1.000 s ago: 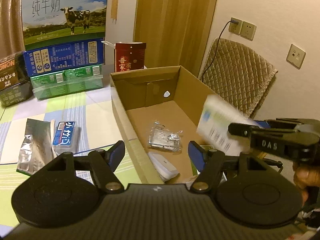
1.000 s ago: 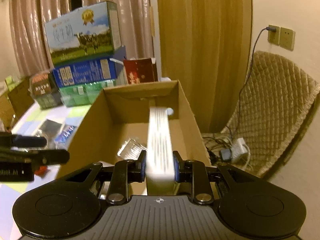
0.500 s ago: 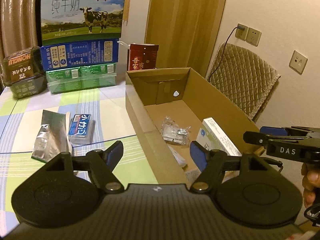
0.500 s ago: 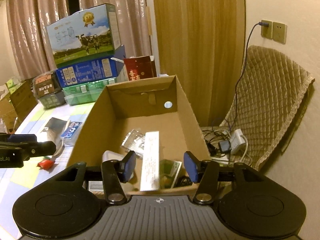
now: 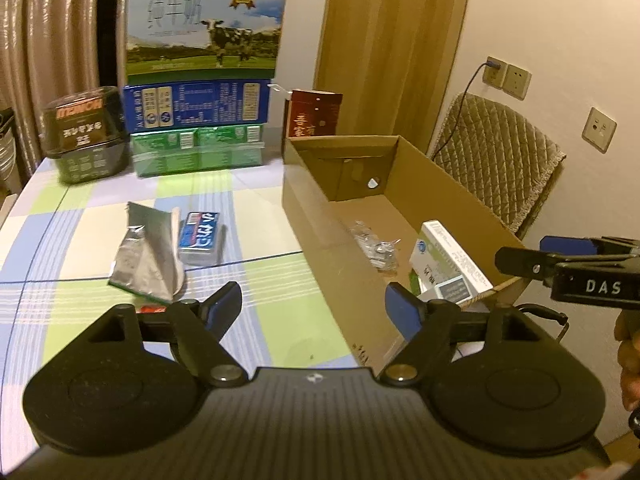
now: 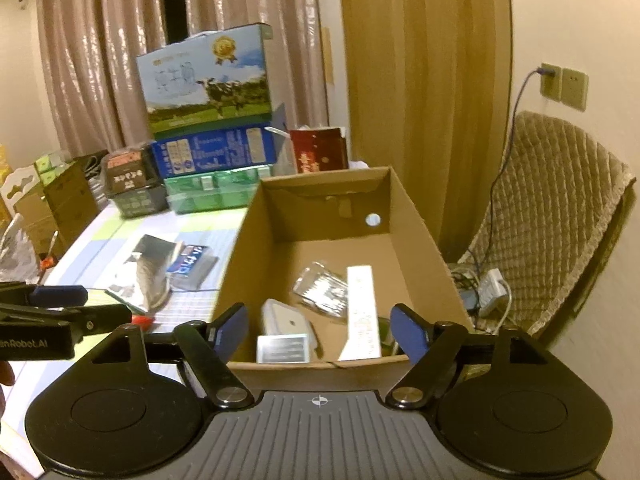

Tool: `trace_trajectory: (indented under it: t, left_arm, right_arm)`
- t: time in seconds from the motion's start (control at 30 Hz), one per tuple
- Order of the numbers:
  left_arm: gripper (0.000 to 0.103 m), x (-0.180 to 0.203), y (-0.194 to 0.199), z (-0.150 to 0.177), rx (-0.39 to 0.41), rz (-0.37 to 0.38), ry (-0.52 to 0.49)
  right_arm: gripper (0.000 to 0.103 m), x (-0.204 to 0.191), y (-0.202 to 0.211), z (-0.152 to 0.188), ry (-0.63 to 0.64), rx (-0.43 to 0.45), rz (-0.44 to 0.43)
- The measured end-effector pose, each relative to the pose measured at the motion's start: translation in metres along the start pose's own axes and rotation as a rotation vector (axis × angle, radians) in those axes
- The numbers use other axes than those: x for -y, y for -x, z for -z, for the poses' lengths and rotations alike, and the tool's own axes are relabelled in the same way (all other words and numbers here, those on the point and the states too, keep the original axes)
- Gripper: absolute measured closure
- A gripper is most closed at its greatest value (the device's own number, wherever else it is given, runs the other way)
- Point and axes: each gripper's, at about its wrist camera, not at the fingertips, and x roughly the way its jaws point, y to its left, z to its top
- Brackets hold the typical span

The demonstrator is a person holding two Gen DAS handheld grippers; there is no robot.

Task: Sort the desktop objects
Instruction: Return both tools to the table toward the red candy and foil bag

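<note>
An open cardboard box (image 5: 444, 184) (image 6: 416, 216) stands on the table's right side. Inside it lie a white medicine box (image 5: 448, 254) (image 6: 362, 308), a clear plastic packet (image 5: 374, 240) (image 6: 320, 288), a white case (image 6: 286, 320) and a silver tin (image 6: 282, 348). On the checked tablecloth (image 5: 248, 200) lie a silver foil pouch (image 5: 146, 252) (image 6: 146, 268) and a blue packet (image 5: 200, 232) (image 6: 188, 262). My left gripper (image 5: 314, 310) is open over the table by the box's near left wall. My right gripper (image 6: 318, 330) is open and empty above the box's near end.
Stacked milk cartons (image 5: 204, 80), a dark noodle tub (image 5: 84, 132) and a red box (image 5: 312, 116) line the table's far edge. A quilted chair (image 6: 552, 216) with a charger and cables stands right of the box. A small red item (image 6: 142, 320) lies near the left gripper.
My right gripper opened and let go of the white medicine box, which dropped into the cardboard box. Both grippers then drew back and up from the box.
</note>
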Motion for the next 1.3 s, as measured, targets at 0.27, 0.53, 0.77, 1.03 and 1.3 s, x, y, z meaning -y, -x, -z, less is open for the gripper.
trace_trajectory:
  t: [0.27,0.53,0.77,1.03,1.3]
  left_arm:
    - [0.020,-0.025,0.023,0.018,0.015,-0.046,0.020]
    - [0.010,-0.068,0.047,0.045,0.014,-0.143,0.055]
    - [0.005,-0.105,0.060,0.061,0.005,-0.216,0.090]
    - [0.005,-0.134,0.064,0.068,-0.014,-0.262,0.088]
    - [0.005,-0.161,0.055,0.063,-0.030,-0.274,0.085]
  right_arm:
    - [0.005,-0.032,0.011,0.002,0.036,0.020,-0.045]
    - [0.002,-0.065,0.017,0.009,0.073,0.021,-0.101]
    - [0.002,-0.096,0.015,0.014,0.115,0.009,-0.156]
    - [0.002,-0.129,0.003,0.023,0.162,-0.015,-0.220]
    - [0.002,-0.163,-0.015,0.034,0.281,-0.035,-0.268]
